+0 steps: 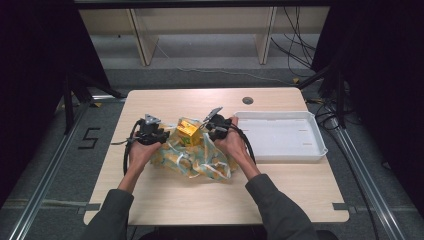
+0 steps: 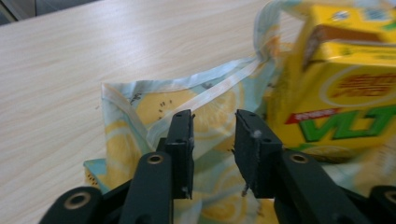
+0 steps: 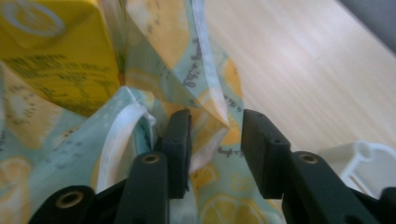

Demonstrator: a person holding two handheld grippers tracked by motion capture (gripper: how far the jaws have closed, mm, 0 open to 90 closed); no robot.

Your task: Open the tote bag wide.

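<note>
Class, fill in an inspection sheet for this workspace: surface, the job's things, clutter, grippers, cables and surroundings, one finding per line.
Surface: light wooden table, with a round dark hole near its far edge.
Job's things: lemon-print cloth bag lying crumpled mid-table; yellow drink carton standing on the cloth at its far end.
Clutter: white tray at the right of the table, nothing seen in it.
Grippers: left gripper open, jaws over the bag's cloth with a gap between the pads; right gripper open, a fold of the bag between its jaws, pads not pressing.
Cables: black cable trailing from the left gripper; more cables on the floor beyond.
Surroundings: floor rails, shelving legs behind the table.
</note>
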